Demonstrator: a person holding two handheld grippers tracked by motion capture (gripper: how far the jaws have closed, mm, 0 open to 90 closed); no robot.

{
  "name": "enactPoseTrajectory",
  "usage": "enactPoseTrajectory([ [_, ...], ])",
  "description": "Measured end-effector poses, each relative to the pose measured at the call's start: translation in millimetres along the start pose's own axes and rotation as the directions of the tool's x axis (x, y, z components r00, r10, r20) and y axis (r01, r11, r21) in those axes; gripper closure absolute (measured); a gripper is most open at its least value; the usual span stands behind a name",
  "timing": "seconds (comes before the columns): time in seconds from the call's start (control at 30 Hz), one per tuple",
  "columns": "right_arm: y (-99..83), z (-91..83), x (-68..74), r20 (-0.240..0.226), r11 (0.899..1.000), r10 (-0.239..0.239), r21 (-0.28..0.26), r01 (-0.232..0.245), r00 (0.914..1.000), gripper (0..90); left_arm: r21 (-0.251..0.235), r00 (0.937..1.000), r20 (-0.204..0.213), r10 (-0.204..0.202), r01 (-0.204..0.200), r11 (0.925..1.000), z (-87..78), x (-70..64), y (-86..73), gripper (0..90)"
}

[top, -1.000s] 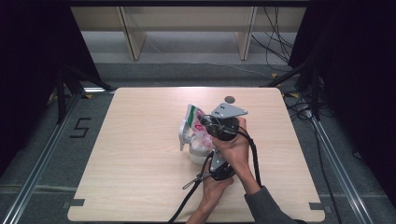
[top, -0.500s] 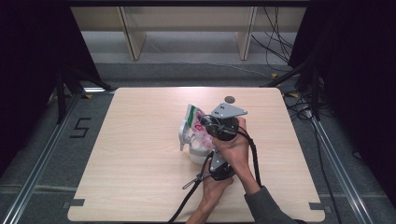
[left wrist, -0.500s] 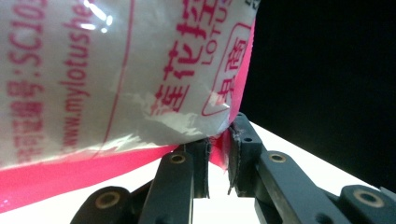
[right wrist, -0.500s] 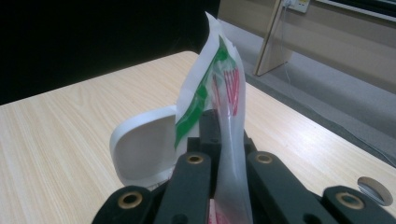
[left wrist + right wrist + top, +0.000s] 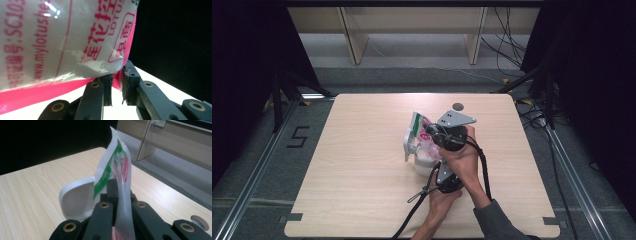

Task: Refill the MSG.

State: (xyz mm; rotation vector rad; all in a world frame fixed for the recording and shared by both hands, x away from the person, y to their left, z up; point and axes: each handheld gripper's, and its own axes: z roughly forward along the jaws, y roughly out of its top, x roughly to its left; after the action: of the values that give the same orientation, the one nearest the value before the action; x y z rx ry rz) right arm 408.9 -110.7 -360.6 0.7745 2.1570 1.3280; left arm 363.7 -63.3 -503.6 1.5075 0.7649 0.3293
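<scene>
A clear plastic bag (image 5: pixel 420 129) with red print and a green strip is held upright at mid-table. It stands over a white container (image 5: pixel 424 165) with a curved handle (image 5: pixel 407 146). My right gripper (image 5: pixel 435 134), topped by its grey plate, is shut on the bag's upper part (image 5: pixel 119 167), with the film pinched between its jaws (image 5: pixel 116 188). The white container's curved wall (image 5: pixel 75 201) sits just beyond them. My left gripper (image 5: pixel 439 172) comes in from below, shut on the bag's pink bottom edge (image 5: pixel 117 77). The printed bag (image 5: pixel 62 40) hangs right above its jaws.
A round grey grommet (image 5: pixel 457 106) sits near the table's far edge, also seen as a grommet (image 5: pixel 199 222) to the right. Wooden shelf legs (image 5: pixel 354 37) stand on the floor beyond the table. Bare tabletop (image 5: pixel 357 165) lies to the left.
</scene>
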Motion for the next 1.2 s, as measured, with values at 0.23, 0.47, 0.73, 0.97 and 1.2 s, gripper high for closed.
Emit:
enactPoseTrajectory([
  [0.23, 0.8, -1.2, 2.5, -0.006, 1.000, 0.015, 0.019, -0.015, 0.9999, 90.0, -0.005, 1.0000, -0.003, 0.000, 0.000, 1.0000, -0.2, 0.3, 0.5, 79.6],
  [0.47, 1.4, -1.0, 1.3, -0.010, 1.000, -0.008, 0.010, 0.009, 0.9999, 90.0, -0.010, 1.0000, -0.002, -0.002, 0.002, 0.9999, -0.1, 0.2, 0.7, 79.6],
  [0.73, 1.5, -1.1, 1.7, -0.013, 1.000, -0.007, 0.013, 0.007, 0.9999, 90.0, 0.003, 1.0000, -0.007, 0.007, -0.007, 1.0000, -0.4, 0.6, 0.6, 79.6],
  [0.97, 0.8, 0.4, 2.4, -0.005, 1.000, -0.002, 0.011, 0.003, 1.0000, 90.0, -0.002, 1.0000, -0.009, 0.004, -0.004, 1.0000, 0.0, 0.7, -0.2, 79.5],
  [1.2, 0.8, 1.0, 1.4, -0.006, 1.000, -0.019, 0.008, 0.019, 0.9998, 90.0, -0.010, 1.0000, -0.001, 0.002, -0.002, 0.9999, 0.1, 0.1, -0.2, 79.5],
])
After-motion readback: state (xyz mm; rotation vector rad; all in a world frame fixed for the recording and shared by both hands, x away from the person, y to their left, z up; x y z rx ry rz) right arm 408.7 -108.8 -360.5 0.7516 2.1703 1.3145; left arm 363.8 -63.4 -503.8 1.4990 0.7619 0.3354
